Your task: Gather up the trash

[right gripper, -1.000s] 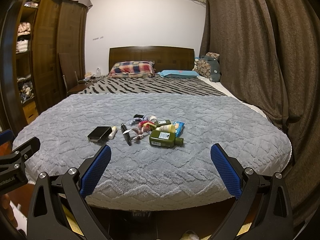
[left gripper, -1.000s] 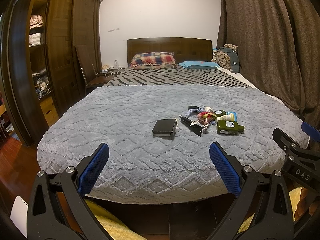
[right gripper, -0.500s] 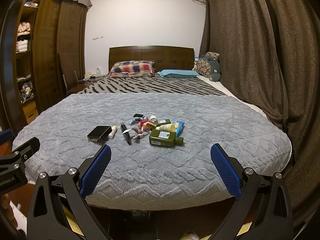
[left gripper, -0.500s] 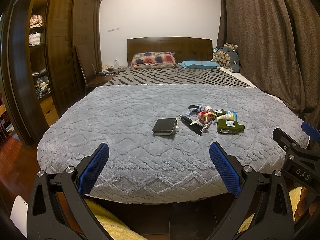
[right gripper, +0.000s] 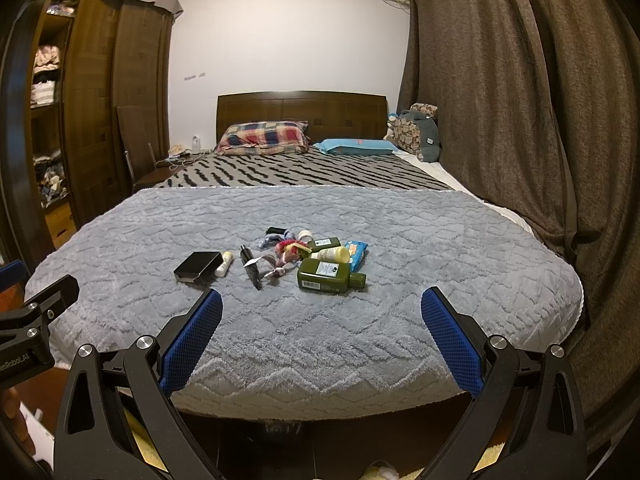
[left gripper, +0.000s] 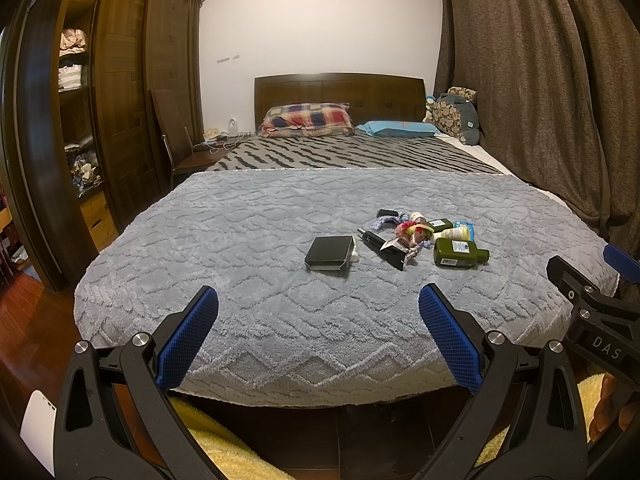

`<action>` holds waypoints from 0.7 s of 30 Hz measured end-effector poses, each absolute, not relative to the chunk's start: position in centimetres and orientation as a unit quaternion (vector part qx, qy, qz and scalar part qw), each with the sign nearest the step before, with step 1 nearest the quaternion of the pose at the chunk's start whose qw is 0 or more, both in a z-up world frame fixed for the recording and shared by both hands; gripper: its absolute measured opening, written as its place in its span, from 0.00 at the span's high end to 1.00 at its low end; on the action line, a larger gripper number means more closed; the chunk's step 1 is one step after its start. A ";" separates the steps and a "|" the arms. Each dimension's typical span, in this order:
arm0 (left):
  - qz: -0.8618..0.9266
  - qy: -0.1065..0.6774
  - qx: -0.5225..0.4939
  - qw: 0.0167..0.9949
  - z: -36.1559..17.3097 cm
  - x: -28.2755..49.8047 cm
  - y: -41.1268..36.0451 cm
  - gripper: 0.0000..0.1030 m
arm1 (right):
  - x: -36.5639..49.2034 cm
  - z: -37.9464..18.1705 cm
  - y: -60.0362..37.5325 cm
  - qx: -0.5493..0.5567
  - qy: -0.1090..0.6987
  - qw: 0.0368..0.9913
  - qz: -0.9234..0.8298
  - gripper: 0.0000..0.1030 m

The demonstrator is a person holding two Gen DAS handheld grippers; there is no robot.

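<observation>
Bed [left gripper: 280, 280]: covered by a grey textured blanket, spread wide ahead of both sets of jaws.
Curtain [right gripper: 520, 120]: brown, hanging to the right of the jaws.
Wardrobe [left gripper: 120, 100]: dark wood, to the left of the jaws.
Left gripper [left gripper: 318, 334]: jaws released, spread wide and empty, held short of the bed's near edge.
Right gripper [right gripper: 322, 334]: jaws likewise spread wide, empty, short of the near edge.
Trash pile [right gripper: 304, 252]: small clutter on the blanket, ahead of the right jaws, ahead and to the right of the left jaws, well apart from both.
Green bottle [right gripper: 328, 275]: lying on its side, nearest piece to the right jaws.
Black box [left gripper: 330, 251]: flat, at the pile's left end, straight ahead of the left jaws.
Blue packet [right gripper: 356, 254]: just beyond the green bottle.
Black tube [right gripper: 250, 266]: lying between box and bottle.
</observation>
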State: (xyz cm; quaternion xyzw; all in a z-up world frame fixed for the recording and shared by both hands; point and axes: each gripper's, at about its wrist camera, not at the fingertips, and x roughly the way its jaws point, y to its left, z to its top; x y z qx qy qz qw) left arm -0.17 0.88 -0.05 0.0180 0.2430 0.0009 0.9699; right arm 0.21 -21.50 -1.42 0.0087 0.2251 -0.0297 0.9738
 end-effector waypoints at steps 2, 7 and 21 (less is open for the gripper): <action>0.001 0.244 0.018 0.970 0.0 -0.2 1.0 0.08 | 0.2 -1.4 -21.5 0.009 0.225 0.974 -0.029 0.03; 0.001 0.244 0.017 0.970 -0.2 -0.2 0.9 0.08 | 0.2 -1.4 -21.5 0.010 0.225 0.974 -0.030 0.03; 0.021 0.250 0.017 0.968 -1.7 2.5 2.8 0.08 | 2.3 -3.5 -24.2 0.022 0.249 0.967 -0.043 0.03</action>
